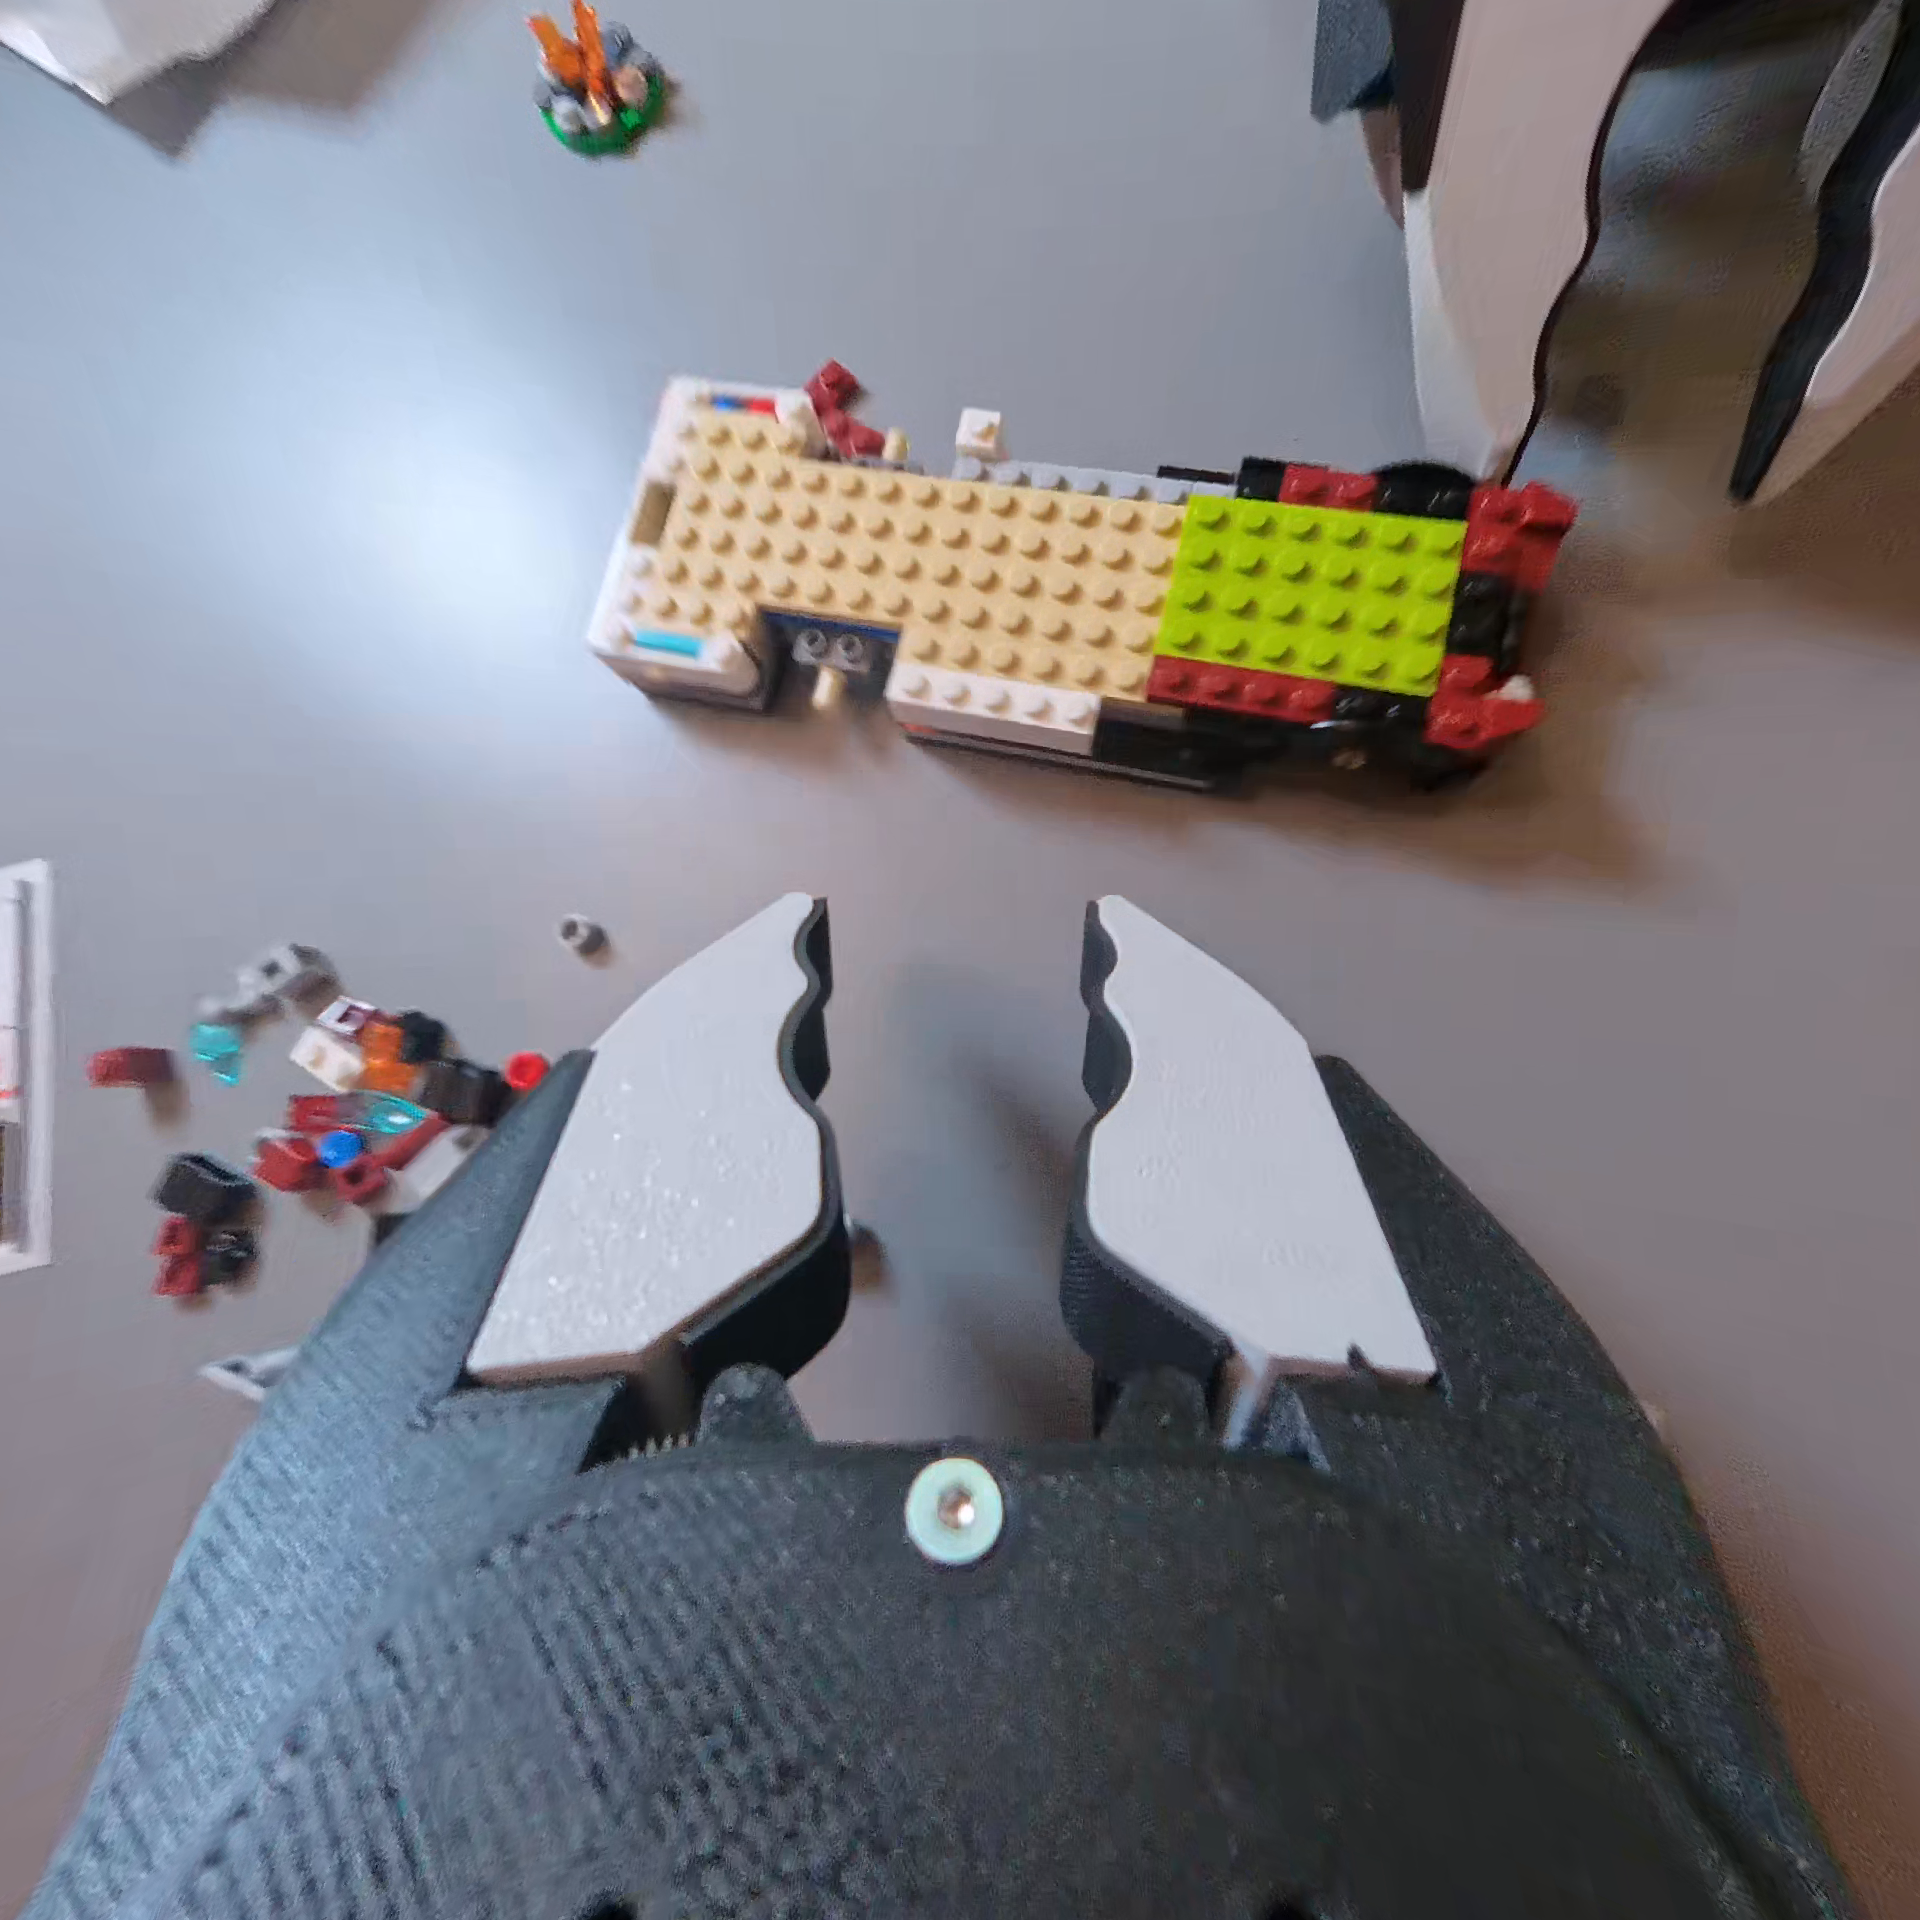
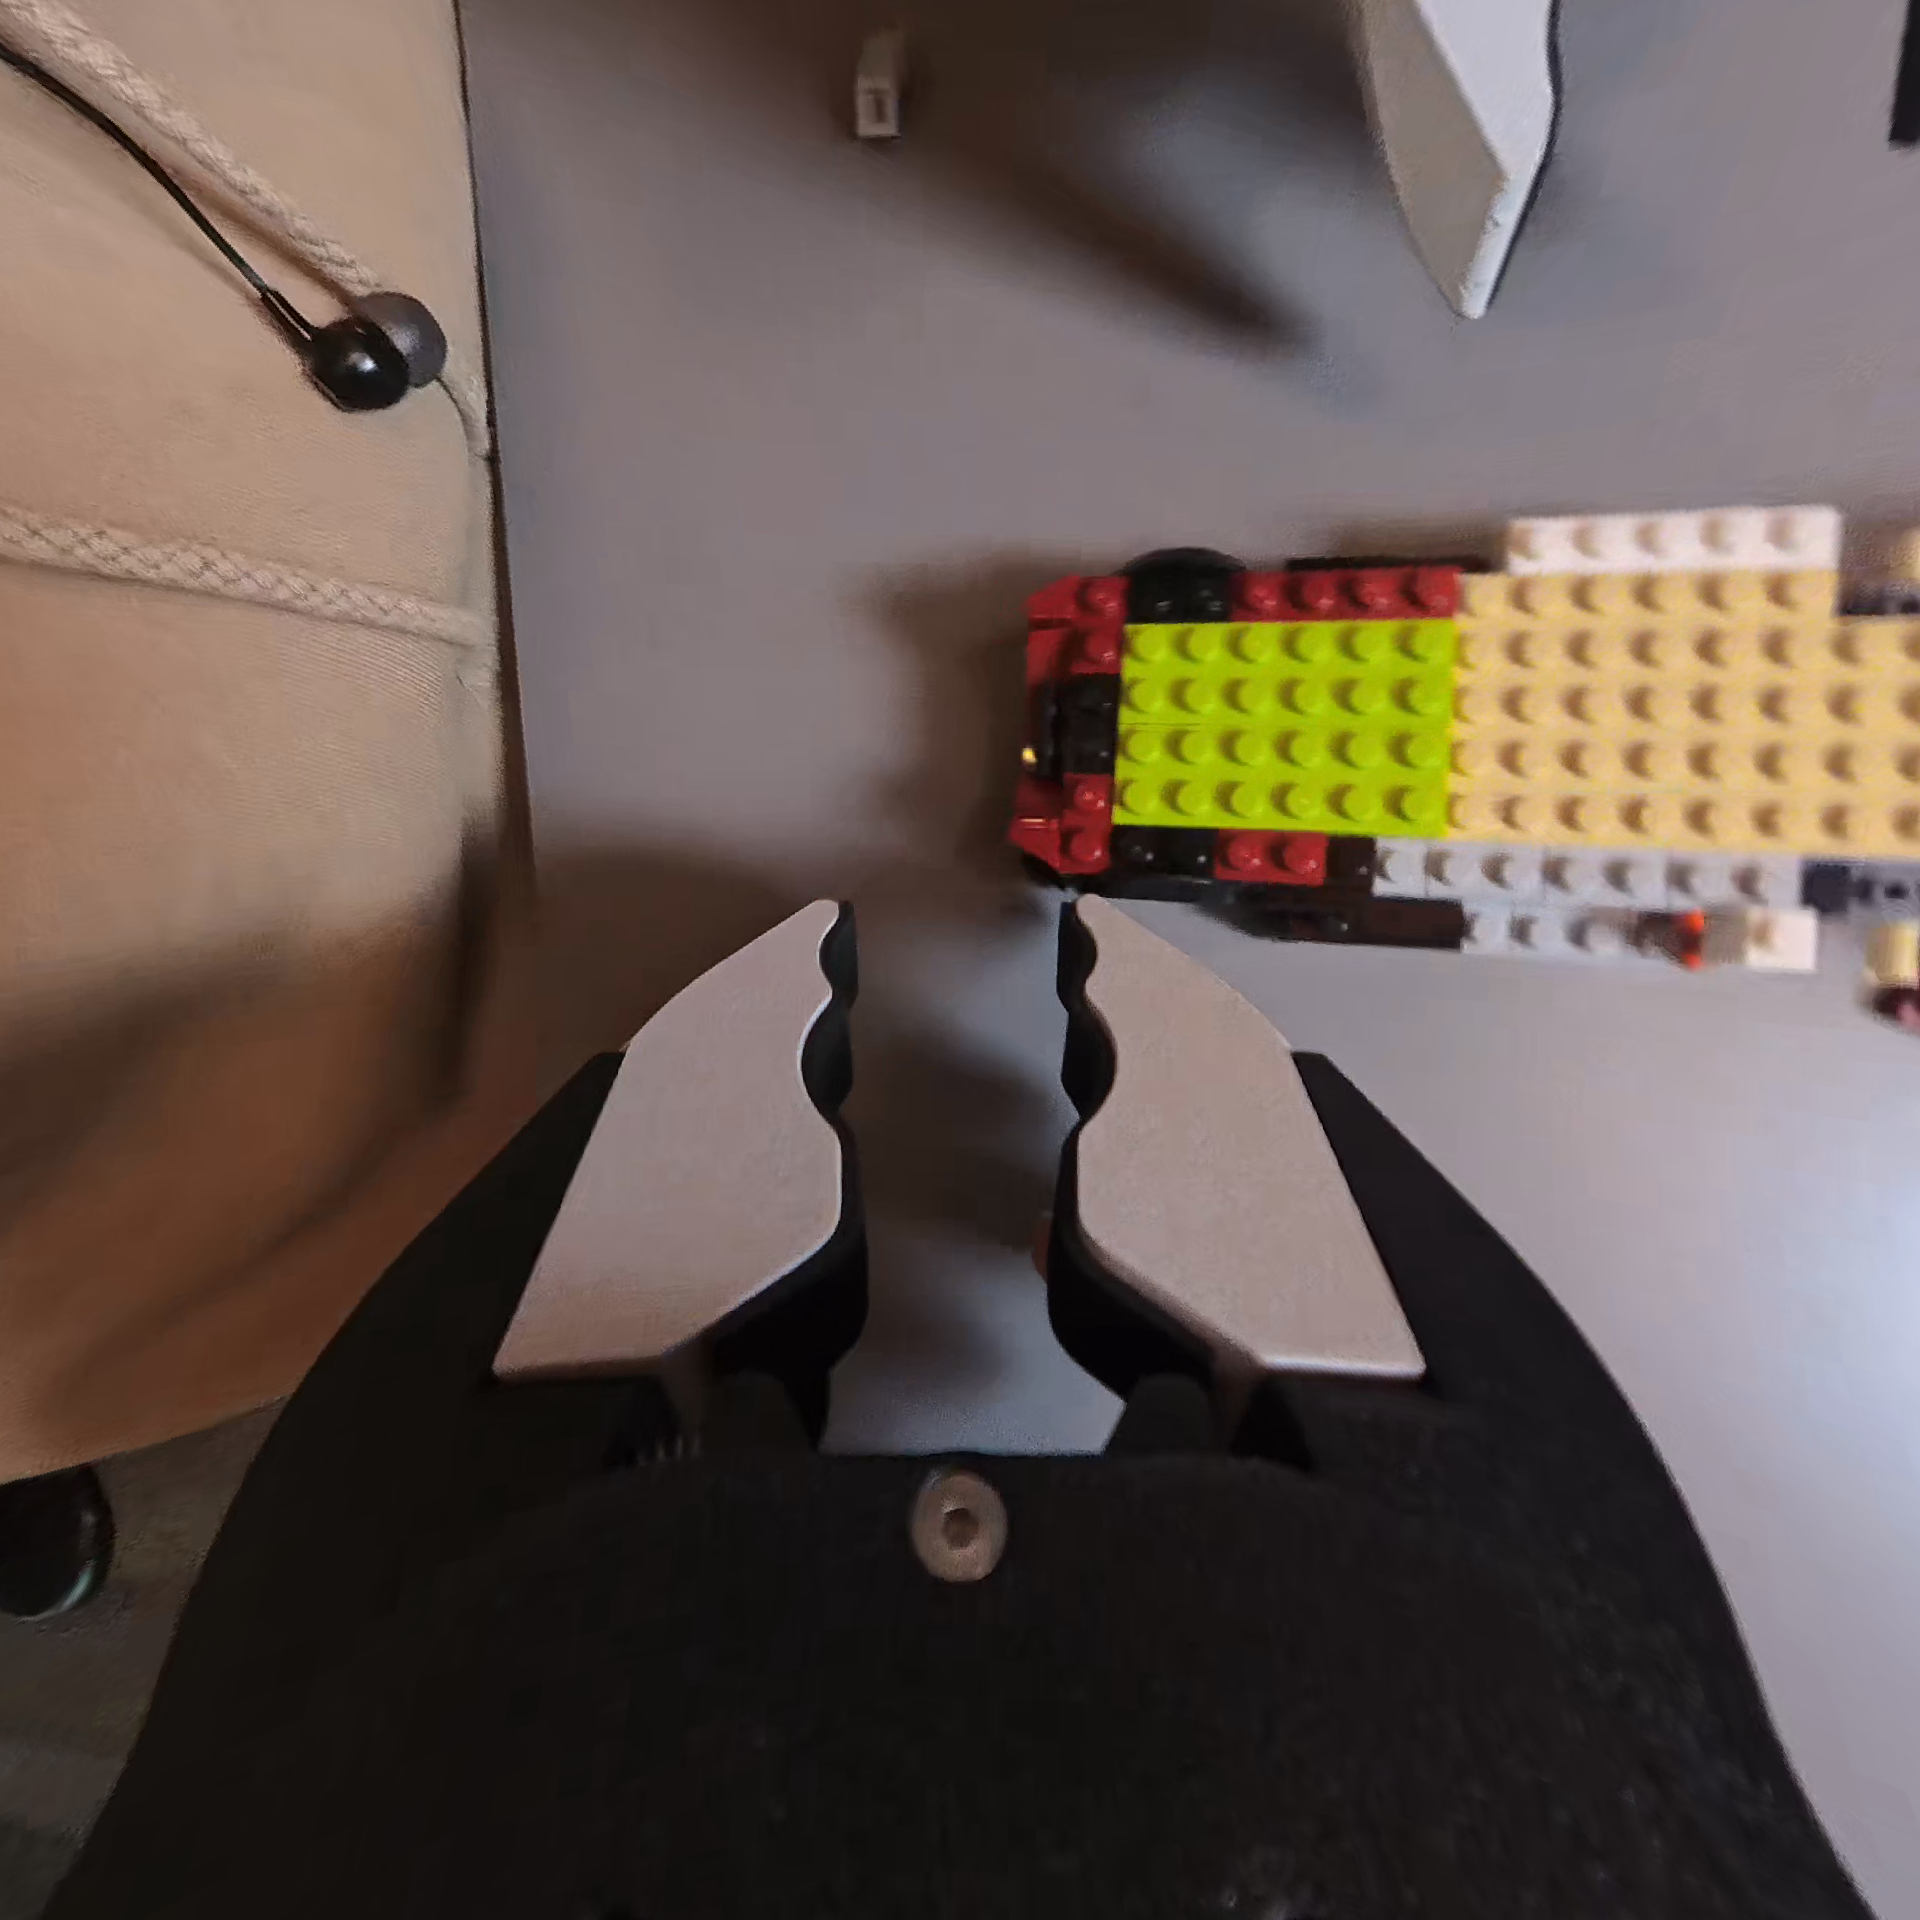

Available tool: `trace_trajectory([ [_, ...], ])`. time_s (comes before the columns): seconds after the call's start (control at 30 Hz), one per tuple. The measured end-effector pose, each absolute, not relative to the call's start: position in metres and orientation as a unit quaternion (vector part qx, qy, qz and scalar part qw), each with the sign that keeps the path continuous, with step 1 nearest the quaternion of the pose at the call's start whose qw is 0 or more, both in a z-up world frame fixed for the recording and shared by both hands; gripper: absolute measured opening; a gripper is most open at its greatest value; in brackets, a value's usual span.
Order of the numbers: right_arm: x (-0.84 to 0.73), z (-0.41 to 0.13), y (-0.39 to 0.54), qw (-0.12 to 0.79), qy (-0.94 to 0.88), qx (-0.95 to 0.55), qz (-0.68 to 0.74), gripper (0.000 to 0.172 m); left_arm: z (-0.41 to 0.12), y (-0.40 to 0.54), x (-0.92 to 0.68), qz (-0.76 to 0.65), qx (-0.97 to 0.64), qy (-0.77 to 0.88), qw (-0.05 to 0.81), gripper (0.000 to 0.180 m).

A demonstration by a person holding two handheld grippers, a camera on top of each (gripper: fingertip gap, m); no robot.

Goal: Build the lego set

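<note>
Both pairs of jaws are standing apart with nothing but bare table showing between their pads: the left gripper (image 1: 956,914) is hovering over the grey table (image 1: 312,520), its fingertips well short of the long brick model (image 1: 935,571), and the right gripper (image 2: 956,920) is hanging just off that same model's red-and-black end (image 2: 1081,727), its right fingertip (image 2: 1091,925) near the model's corner, though contact cannot be told. Lying flat on the table, the model is showing a wide tan studded deck, a lime-green plate (image 1: 1309,592) beside it, and white bricks along its edges. A person's beige garment (image 2: 208,727) is filling the left side of the right wrist view, with a black earbud (image 2: 374,348) dangling against it on a thin cord. Left of the left gripper, a scatter of loose bricks (image 1: 332,1112) in red, black, white, orange and clear blue is lying on the table, partly behind the gripper's body. Farther away, a small round green-based piece (image 1: 597,94) with orange parts is standing alone, and a tiny grey stud (image 1: 584,935) is resting just beside the left fingertip.
</note>
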State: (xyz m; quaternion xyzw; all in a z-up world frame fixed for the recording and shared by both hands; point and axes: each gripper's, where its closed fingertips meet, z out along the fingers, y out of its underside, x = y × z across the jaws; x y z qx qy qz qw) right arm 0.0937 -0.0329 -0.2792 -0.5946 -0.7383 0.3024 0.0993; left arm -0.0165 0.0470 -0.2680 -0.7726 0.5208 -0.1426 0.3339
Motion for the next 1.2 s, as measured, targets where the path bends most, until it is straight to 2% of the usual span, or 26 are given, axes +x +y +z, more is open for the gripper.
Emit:
trace_trajectory([
  [0.1,0.071,-0.281,-0.048,0.108,-0.756,-0.567,0.309,0.035,-0.270,0.034,-0.014,-0.196,-0.782,0.500,0.316,0.045],
  [0.2,0.044,-0.282,-0.045,0.129,-0.769,-0.553,0.294,0.033,-0.261,0.041,-0.019,-0.200,-0.786,0.479,0.336,0.045],
  [0.33,0.009,-0.277,-0.037,0.155,-0.761,-0.550,0.308,0.034,-0.229,0.066,-0.044,-0.187,-0.786,0.421,0.412,0.044],
  [0.47,0.004,-0.243,-0.033,0.168,-0.745,-0.523,0.378,0.034,-0.201,0.086,-0.086,-0.170,-0.783,0.346,0.488,0.041],
  [0.73,0.025,-0.189,0.070,0.326,-0.676,-0.564,0.346,0.031,-0.183,0.100,-0.127,-0.147,-0.764,0.276,0.564,0.031],
  [0.83,0.002,-0.156,0.109,0.428,-0.635,-0.554,0.326,0.031,-0.160,0.117,-0.144,-0.131,-0.740,0.235,0.617,0.006],
  [0.87,-0.010,-0.144,0.123,0.463,-0.624,-0.546,0.313,0.025,-0.147,0.124,-0.151,-0.131,-0.726,0.217,0.639,0.000],
  [0.9,-0.024,-0.129,0.137,0.498,-0.613,-0.536,0.298,0.000,-0.134,0.133,-0.160,-0.127,-0.718,0.191,0.657,0.000],
  [1.07,-0.122,-0.066,0.207,0.632,-0.562,-0.495,0.198,0.000,-0.072,0.179,-0.223,-0.062,-0.679,0.077,0.728,0.000],
  [1.1,-0.141,-0.053,0.222,0.656,-0.541,-0.492,0.184,0.002,-0.064,0.189,-0.238,-0.044,-0.677,0.056,0.732,0.000],
  [1.2,-0.184,-0.036,0.276,0.688,-0.509,-0.508,0.099,0.048,-0.051,0.210,-0.280,-0.007,-0.672,0.001,0.741,0.002],
])
